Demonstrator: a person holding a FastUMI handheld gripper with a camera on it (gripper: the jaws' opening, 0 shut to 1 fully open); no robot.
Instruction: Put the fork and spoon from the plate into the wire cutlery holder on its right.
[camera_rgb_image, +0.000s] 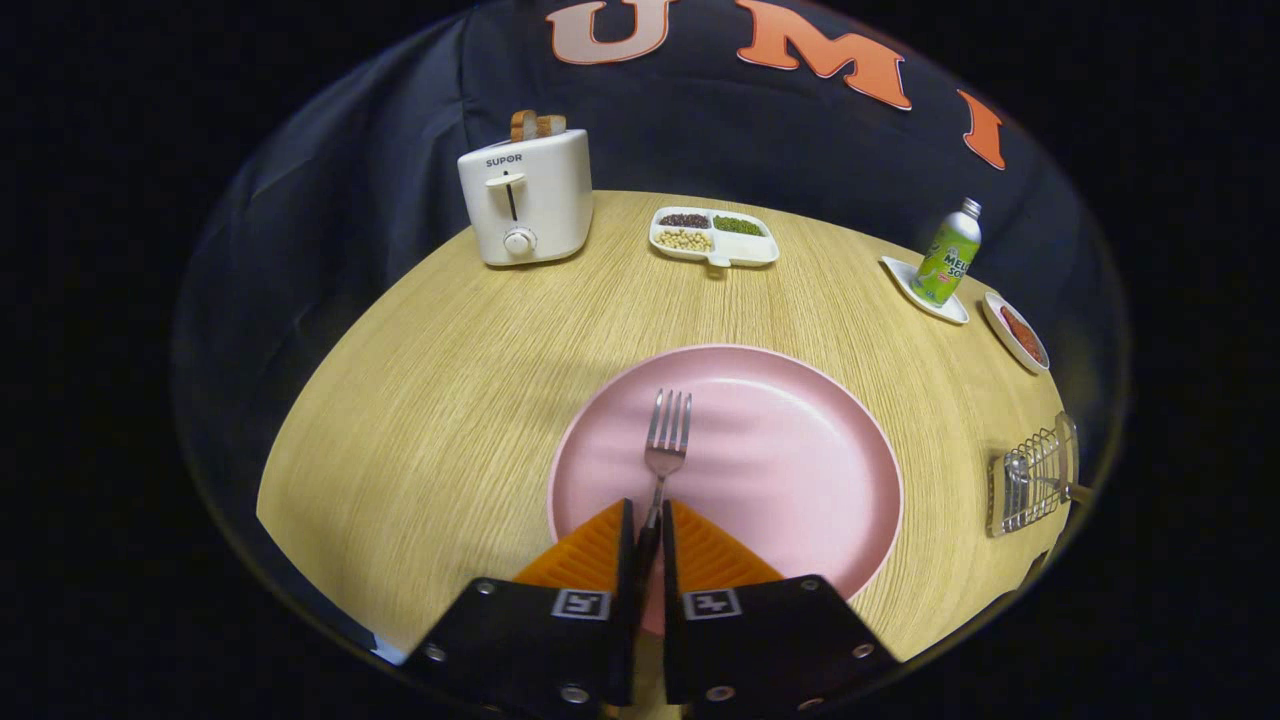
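The gripper (648, 520) is pinching the handle of the silver metal fork (666, 440), whose tines are lying over the round pink plate (800, 450). The wire cutlery holder (1030, 478) is standing right of the plate, already holding a spoon (1016, 470).

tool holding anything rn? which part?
Yes: the tool is shut on the fork, gripping its handle. The tines point away over the pink plate.

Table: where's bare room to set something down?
Free: the table between toaster and pink plate. Crowded: around bottle, small dish and wire holder. The gripper is shut on the fork.
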